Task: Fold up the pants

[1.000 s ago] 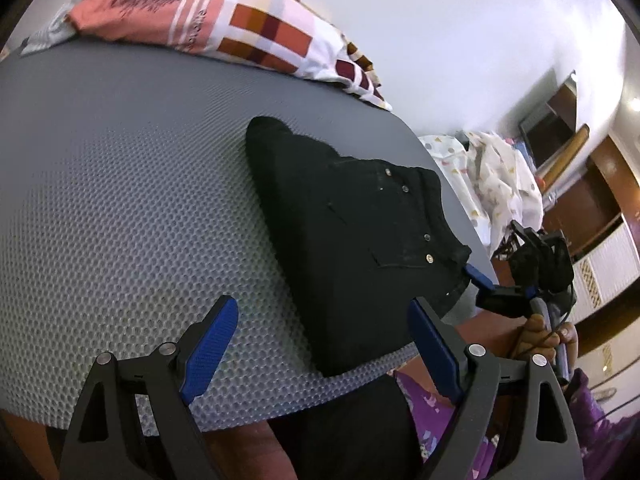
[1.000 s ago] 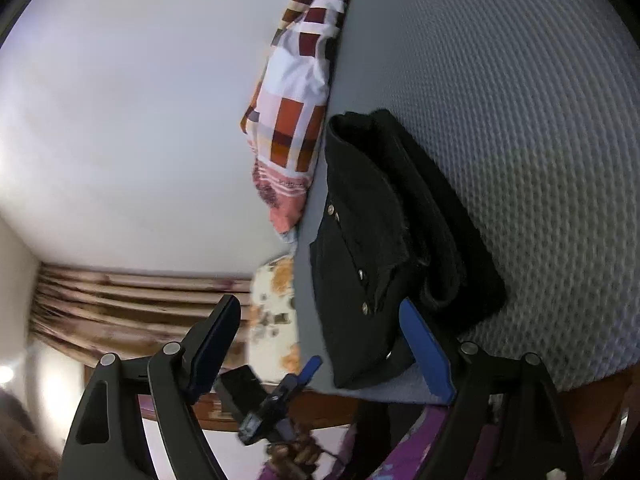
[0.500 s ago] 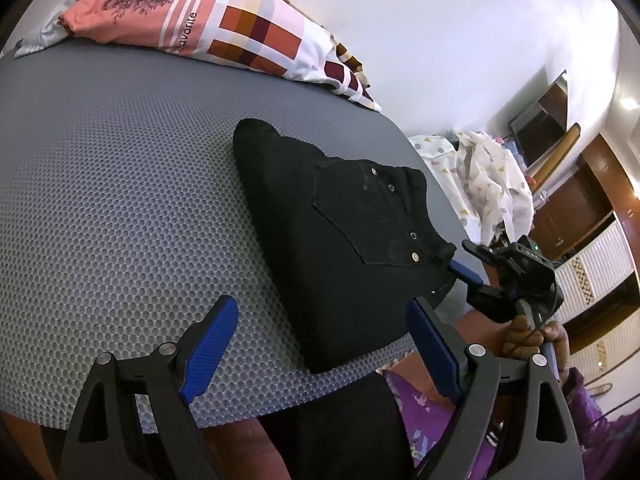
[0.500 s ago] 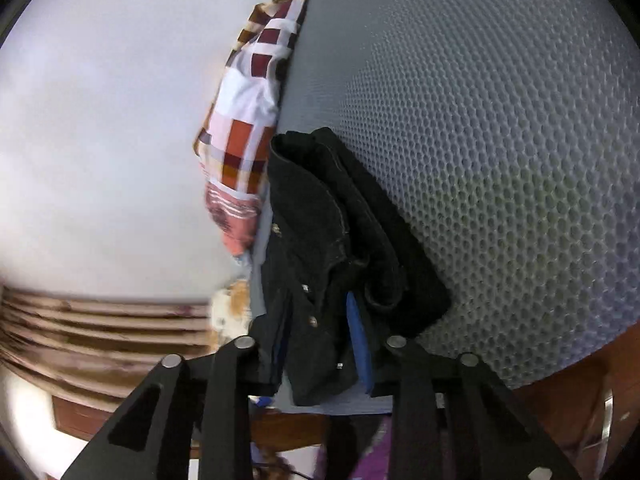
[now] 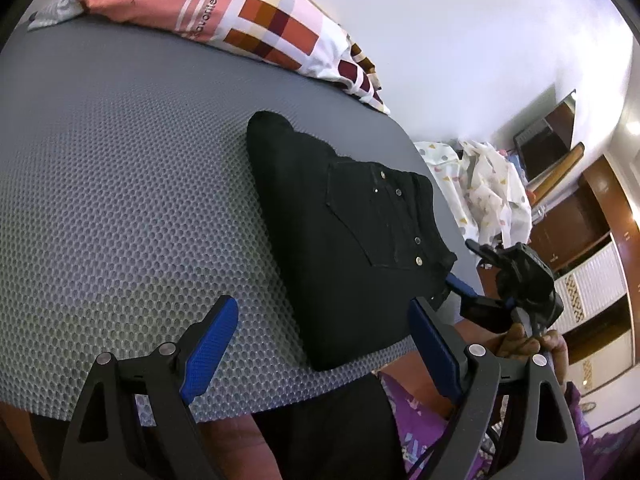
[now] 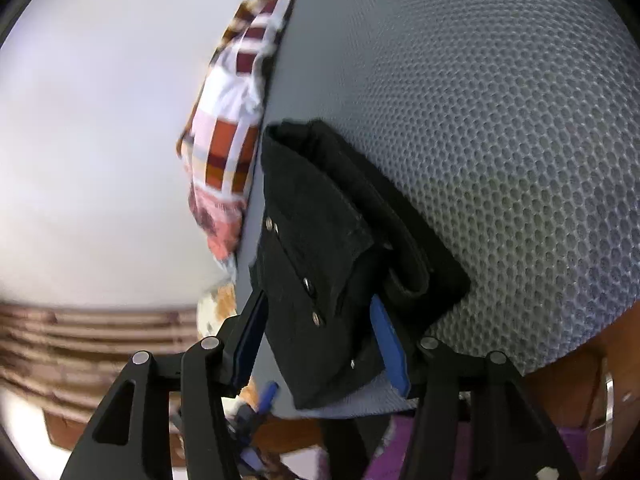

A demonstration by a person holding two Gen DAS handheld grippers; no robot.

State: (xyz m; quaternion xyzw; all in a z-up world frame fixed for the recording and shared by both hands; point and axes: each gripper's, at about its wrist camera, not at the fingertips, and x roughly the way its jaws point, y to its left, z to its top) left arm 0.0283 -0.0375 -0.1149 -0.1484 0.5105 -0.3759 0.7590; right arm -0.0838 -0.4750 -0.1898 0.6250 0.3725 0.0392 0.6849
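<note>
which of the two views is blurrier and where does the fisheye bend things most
Right wrist view is blurrier: the patterned cloth and brown curtain smear, while the black pants stay fairly sharp. Left wrist view is crisp; the grey mat bulges and its edges curve near the rim.

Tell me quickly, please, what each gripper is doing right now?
Left gripper: open, holding nothing.
Right gripper: jaws opening, a corner of the folded black pants between them.

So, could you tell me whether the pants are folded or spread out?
Folded: the pants lie as a compact stacked bundle, layers showing at the edge.
</note>
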